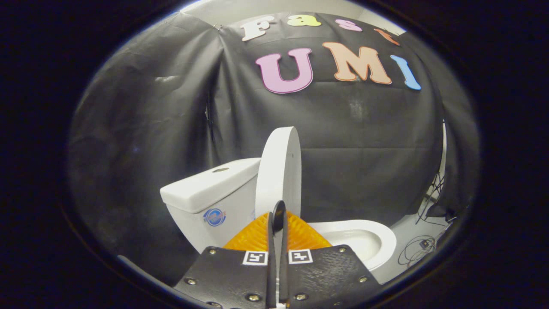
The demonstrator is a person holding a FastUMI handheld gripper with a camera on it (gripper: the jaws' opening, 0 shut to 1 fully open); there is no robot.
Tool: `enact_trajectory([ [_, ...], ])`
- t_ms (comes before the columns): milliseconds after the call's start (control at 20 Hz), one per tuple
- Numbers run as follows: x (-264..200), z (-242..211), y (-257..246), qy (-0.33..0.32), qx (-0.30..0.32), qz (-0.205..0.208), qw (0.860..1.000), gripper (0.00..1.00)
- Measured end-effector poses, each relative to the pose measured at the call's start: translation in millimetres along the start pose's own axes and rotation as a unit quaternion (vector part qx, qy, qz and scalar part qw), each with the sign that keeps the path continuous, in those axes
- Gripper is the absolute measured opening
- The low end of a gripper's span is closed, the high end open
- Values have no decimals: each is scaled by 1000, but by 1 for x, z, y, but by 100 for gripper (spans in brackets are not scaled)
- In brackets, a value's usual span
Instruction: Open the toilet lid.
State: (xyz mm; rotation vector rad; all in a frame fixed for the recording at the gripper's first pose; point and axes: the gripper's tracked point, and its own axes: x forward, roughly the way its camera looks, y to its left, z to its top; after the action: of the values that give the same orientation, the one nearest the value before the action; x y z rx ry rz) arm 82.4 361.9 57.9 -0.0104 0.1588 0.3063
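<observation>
A white toilet stands ahead, seen from the side, with its tank [210,189] to the left and its bowl [364,240] to the right. The white lid [281,165] stands upright, edge-on, leaning back against the tank. The bowl's rim lies uncovered. My gripper [278,216] is shut, its fingers pressed together with nothing between them. The fingertips sit in front of the lid's lower part; I cannot tell whether they touch it.
Black cloth walls close the booth behind the toilet and on both sides. Loose dark cables [422,244] lie on the pale floor to the right of the bowl, near the cloth's lower edge.
</observation>
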Motion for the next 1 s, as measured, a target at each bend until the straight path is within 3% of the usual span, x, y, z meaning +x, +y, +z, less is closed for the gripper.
enact_trajectory([
  [400, 7, -1, 33, 2, 20, 23, 1000, 7],
  [850, 10, -5, 50, -19, -50, 2, 999, 11],
  [950, 5, -6, 53, -15, -68, 6, 998, 18],
  [1000, 4, -7, 60, -17, -77, 18, 997, 28],
])
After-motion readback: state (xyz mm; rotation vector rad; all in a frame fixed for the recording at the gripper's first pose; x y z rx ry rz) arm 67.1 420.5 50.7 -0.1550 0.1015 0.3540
